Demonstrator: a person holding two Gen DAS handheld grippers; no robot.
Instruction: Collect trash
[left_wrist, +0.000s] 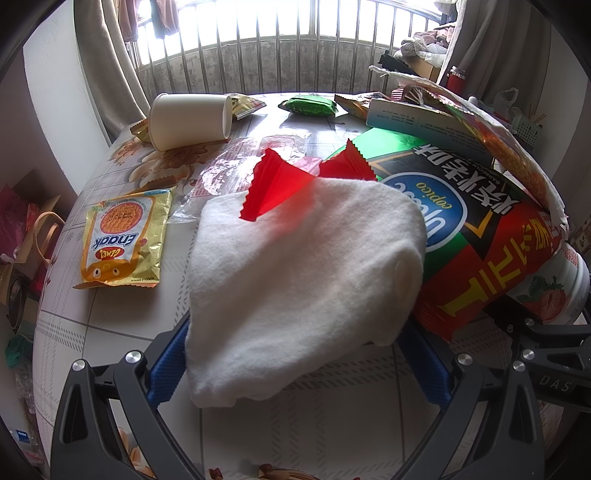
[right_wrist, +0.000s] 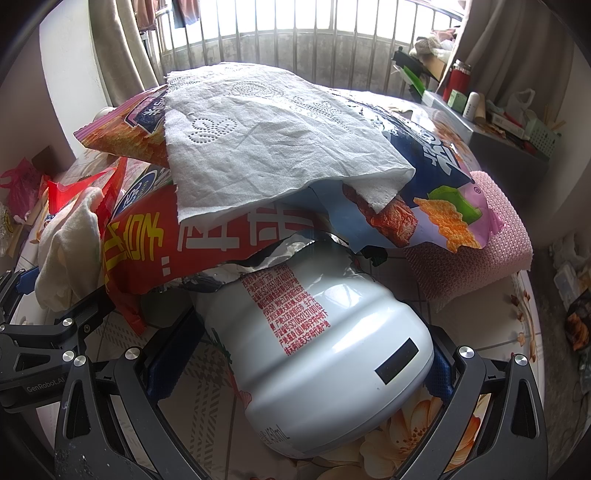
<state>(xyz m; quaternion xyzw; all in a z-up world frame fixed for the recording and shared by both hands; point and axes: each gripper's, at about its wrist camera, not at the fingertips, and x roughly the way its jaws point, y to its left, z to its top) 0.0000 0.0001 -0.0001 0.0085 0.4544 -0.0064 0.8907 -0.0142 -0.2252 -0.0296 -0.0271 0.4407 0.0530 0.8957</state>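
- The left gripper (left_wrist: 299, 369) shows at the bottom of the left wrist view, its blue pads (left_wrist: 166, 369) spread apart on either side of a white cloth (left_wrist: 295, 280) that fills the middle of the frame; whether the pads press it I cannot tell.
- A red wrapper (left_wrist: 275, 184) lies against the cloth's upper edge, with a large chip bag (left_wrist: 461, 236) touching its right side.
- Left of the cloth lies a yellow noodle packet (left_wrist: 122, 236); a tipped paper cup (left_wrist: 192, 120) sits in the upper left, and a green packet (left_wrist: 308, 105) lies at top centre, all on the floral tablecloth (left_wrist: 314, 424).
- The right gripper (right_wrist: 295, 350) sits low in the right wrist view, jaws wide either side of a white bottle (right_wrist: 325, 362) lying on its side between them; contact is unclear.
- Above the bottle, snack bags are piled, topped by a paper towel (right_wrist: 266, 144); a pink sponge (right_wrist: 495, 236) lies at the right.
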